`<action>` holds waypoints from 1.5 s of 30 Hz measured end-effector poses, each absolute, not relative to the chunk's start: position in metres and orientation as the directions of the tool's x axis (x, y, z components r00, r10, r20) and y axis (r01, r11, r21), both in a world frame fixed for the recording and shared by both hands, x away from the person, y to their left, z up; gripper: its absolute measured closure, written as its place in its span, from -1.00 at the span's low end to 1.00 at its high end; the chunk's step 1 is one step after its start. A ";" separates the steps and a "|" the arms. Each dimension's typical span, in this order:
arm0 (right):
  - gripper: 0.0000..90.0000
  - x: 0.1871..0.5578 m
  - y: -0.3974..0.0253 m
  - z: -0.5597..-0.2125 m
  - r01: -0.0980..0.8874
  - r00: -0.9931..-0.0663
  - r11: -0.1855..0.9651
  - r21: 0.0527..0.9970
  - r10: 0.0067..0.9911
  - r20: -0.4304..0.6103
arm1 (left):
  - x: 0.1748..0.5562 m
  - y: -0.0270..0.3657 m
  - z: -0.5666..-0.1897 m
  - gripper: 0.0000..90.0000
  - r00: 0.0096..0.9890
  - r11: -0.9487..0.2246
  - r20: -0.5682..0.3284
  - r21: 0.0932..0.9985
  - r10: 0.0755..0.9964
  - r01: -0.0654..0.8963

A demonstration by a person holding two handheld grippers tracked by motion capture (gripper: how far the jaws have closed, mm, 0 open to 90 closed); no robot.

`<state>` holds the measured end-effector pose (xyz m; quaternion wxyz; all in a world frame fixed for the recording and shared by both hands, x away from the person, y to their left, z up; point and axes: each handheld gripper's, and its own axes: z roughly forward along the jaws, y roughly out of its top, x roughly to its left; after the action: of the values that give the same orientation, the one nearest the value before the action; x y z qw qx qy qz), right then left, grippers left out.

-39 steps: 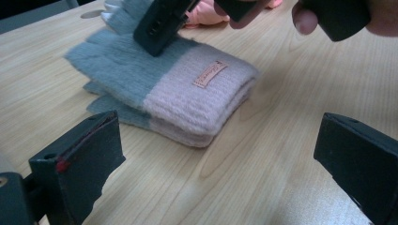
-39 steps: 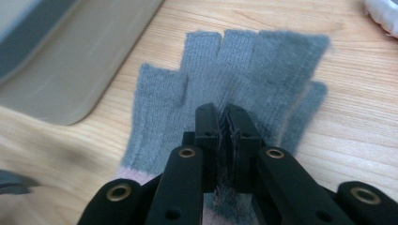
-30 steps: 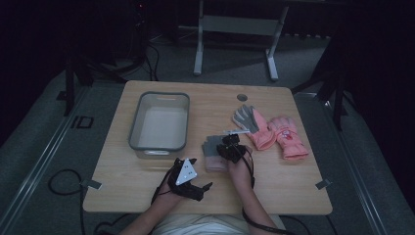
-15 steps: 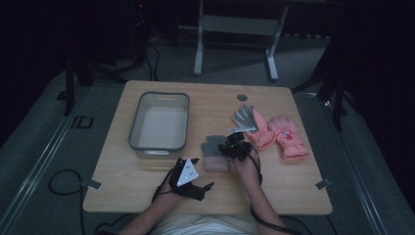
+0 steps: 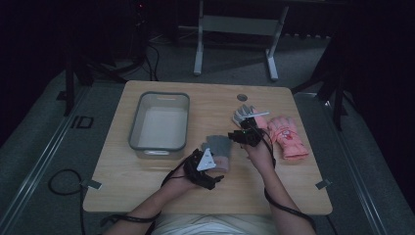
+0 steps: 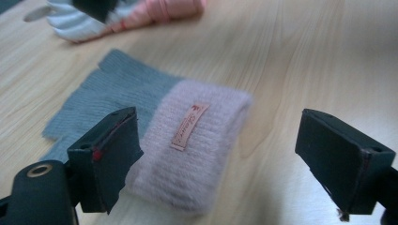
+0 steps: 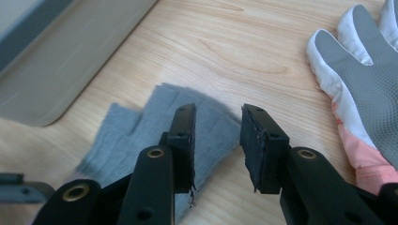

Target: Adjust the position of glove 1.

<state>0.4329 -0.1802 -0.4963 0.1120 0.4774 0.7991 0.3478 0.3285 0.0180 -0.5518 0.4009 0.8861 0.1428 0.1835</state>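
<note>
A knitted fingerless glove (image 5: 219, 145) with a grey hand and a fuzzy pink cuff (image 6: 192, 150) lies flat at the table's middle. My left gripper (image 5: 205, 166) is at its near end, open wide, with the cuff lying between the jaws (image 6: 218, 124) and untouched. My right gripper (image 5: 244, 136) hovers at the glove's far right side, its jaws a narrow gap apart (image 7: 218, 112) over the grey finger end (image 7: 141, 136), holding nothing. A pink ski glove (image 5: 288, 137) and its mate, grey palm (image 7: 366, 79) up, lie to the right.
A grey plastic bin (image 5: 159, 145) stands left of the knitted glove, its wall (image 7: 51, 79) close by in the right gripper view. There is a round hole (image 5: 242, 97) in the tabletop near the far edge. Bare wood runs along the front edge.
My right gripper has drifted right and farther from me, toward the ski gloves. My left gripper has edged forward to the knitted glove's cuff.
</note>
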 end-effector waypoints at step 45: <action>0.60 0.472 -0.148 -0.547 0.835 -0.480 0.261 0.485 0.776 0.409 | 0.363 0.019 -0.559 0.54 0.920 -0.699 0.253 0.715 0.300 0.031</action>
<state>0.4719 -0.1478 -0.5474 -0.0441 0.5078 0.7927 0.3343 0.3630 0.0187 -0.5590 0.3772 0.9043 0.0914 0.1779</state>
